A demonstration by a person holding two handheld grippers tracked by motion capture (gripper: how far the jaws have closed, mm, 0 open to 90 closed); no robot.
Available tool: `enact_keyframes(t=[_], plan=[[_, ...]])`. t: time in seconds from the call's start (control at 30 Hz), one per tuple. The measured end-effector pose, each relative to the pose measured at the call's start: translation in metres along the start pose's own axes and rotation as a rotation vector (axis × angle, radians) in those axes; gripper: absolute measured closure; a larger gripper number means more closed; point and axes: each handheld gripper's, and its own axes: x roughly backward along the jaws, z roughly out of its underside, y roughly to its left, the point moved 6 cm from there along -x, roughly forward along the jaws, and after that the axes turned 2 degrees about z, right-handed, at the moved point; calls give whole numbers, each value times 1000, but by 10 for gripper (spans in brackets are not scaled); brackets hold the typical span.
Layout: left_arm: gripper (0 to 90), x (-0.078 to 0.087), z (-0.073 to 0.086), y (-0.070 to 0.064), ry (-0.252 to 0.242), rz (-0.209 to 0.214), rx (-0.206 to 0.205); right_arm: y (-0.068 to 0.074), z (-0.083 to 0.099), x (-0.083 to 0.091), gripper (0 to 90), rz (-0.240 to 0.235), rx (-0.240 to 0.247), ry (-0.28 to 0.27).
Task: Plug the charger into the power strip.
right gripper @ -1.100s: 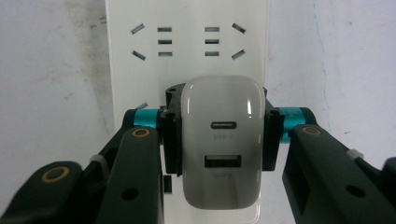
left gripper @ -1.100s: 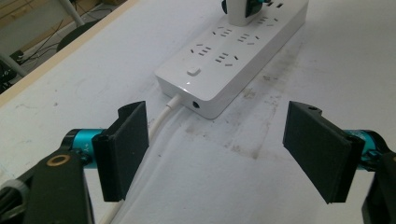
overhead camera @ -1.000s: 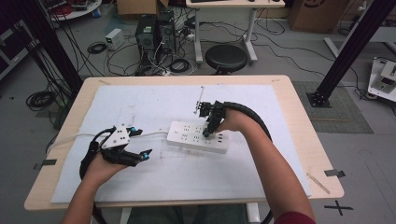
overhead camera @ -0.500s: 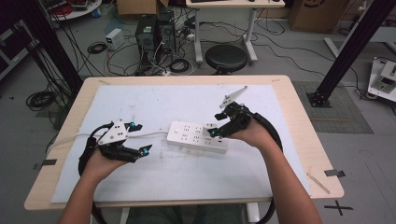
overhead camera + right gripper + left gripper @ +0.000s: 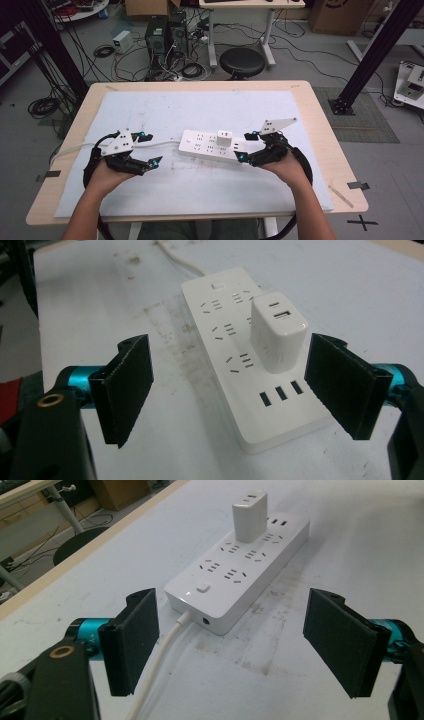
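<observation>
While a white charger (image 5: 223,137) stands plugged into the power strip (image 5: 212,144), the left hand-held gripper (image 5: 149,149) and right hand-held gripper (image 5: 246,146) flank the strip, jaws apart.

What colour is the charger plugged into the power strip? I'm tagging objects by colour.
White, like the power strip beneath it; the charger shows best in the right gripper view.

Power strip (image 5: 215,145) flat on mat (image 5: 165,200), mid surface (image 5: 320,125), long axis running left-right. Charger (image 5: 223,138) plugged upright into strip, toward its right half. Cord (image 5: 160,144) leaves strip's left end, trails left across mat. Left claw (image 5: 148,150) on mat left of strip, just short of cord end, jaws wide apart. Right claw (image 5: 245,147) at strip's right end, jaws apart, straddling that end. Stool (image 5: 242,62) on floor behind surface.
</observation>
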Motion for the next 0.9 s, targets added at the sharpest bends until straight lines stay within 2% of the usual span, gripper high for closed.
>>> enact_keyframes(t=[0.1, 0.3, 0.9], plan=[[221, 1, 1, 1, -9, -1, 7, 2, 5, 3, 199, -1, -9, -35], [221, 4, 5, 3, -1, -14, 13, 5, 12, 4, 199, -5, -5, -48], [221, 9, 5, 4, -9, -29, 16, 4, 11, 4, 199, -3, -23, -52]])
